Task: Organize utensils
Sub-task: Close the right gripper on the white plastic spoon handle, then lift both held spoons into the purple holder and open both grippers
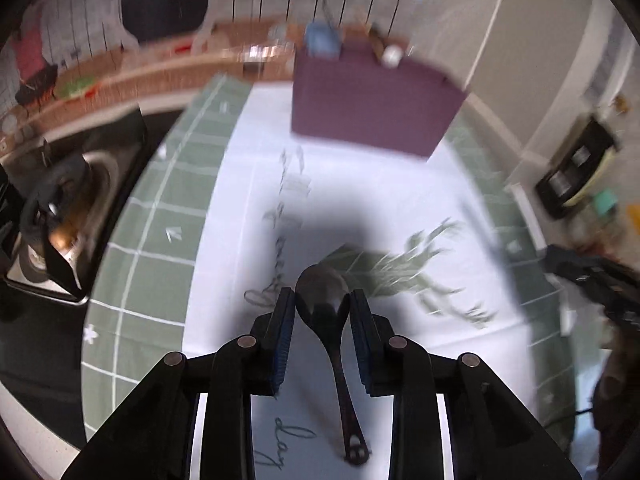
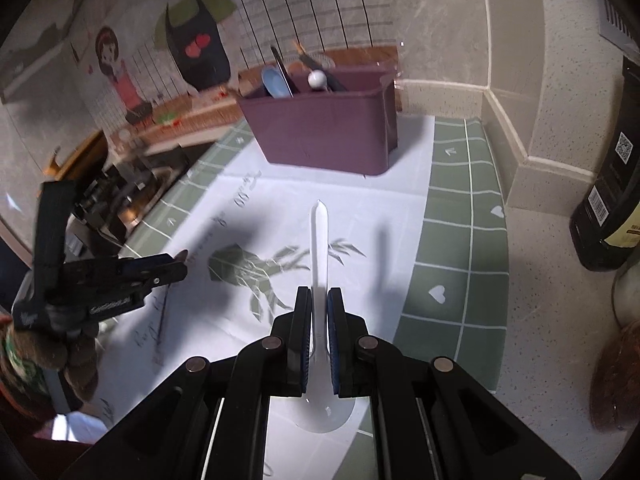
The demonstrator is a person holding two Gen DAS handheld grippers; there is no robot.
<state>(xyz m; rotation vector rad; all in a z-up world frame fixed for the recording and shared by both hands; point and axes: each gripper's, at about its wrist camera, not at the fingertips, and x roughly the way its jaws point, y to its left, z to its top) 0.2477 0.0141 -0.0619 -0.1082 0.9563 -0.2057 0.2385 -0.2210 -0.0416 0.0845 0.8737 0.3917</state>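
The left gripper (image 1: 322,300) clamps a dark spoon (image 1: 326,312) by its bowl; the right gripper (image 2: 319,300) pinches a white spoon (image 2: 320,248), handle toward 12 o'clock. Both hang above the white cloth (image 2: 376,216), the purple utensil bin (image 2: 324,124) at 12 o'clock.

Left view motion-blurred, right sharper, hard shadows, fisheye-bent edges

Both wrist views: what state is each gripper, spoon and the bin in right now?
Left gripper: shut on the dark spoon's bowl.
Dark spoon: held, handle pointing back.
Right gripper: shut on the white spoon's handle.
White spoon: held, handle forward.
Bin: upright, utensils inside.
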